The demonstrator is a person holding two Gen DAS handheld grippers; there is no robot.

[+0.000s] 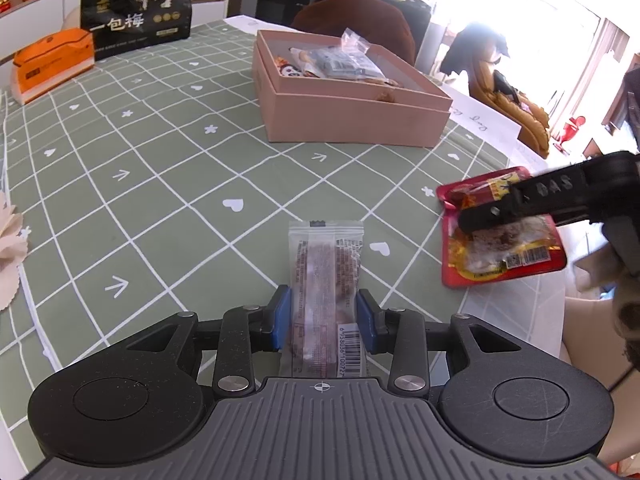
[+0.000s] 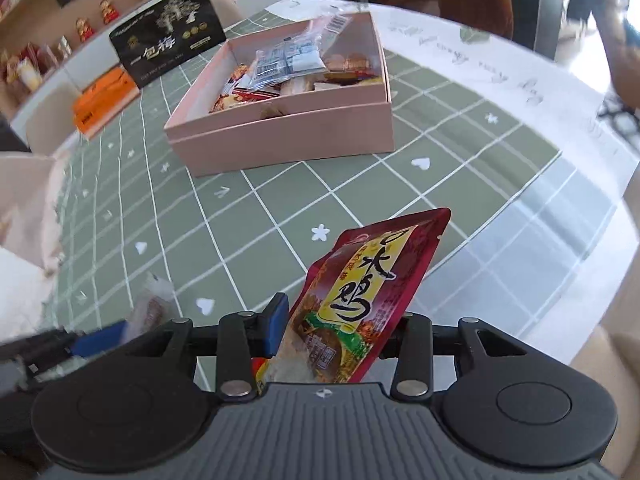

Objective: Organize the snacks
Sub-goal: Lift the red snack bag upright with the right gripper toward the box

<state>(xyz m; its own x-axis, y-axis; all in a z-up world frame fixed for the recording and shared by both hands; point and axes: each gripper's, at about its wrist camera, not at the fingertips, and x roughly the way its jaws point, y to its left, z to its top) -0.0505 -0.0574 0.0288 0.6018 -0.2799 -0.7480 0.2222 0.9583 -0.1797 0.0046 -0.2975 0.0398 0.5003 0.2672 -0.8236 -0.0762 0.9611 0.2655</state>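
We hold the left gripper (image 1: 323,322) over the near part of the surface (image 1: 168,184), which is covered with a green grid-patterned cloth. Its jaws are partly closed, and the blue pads (image 1: 282,320) press on both sides of a clear-wrapped snack bar (image 1: 324,276), which sticks out forward between them with its barcode end nearest the camera.

To the right, the right gripper (image 2: 336,330) has a red snack pouch (image 2: 368,296) with yellow labelling between its jaws, set at a middling width. In its own view the pouch stands tilted, its far corner leaning to the right, and the left blue pad (image 2: 276,322) lies against its edge; the right pad is hidden behind the pouch. In the left wrist view the pouch appears with a dark finger across its upper face, over the right edge of the surface.

Farther off, a pink box (image 1: 352,120) sits open on the cloth, already holding several wrapped snacks (image 1: 340,64). At the far left a black stand-up bag (image 1: 136,12) with white characters stands beside an orange carton (image 1: 52,62). White sheets of paper (image 2: 500,76) with handwriting lie along the far right edge of the surface, past the box.
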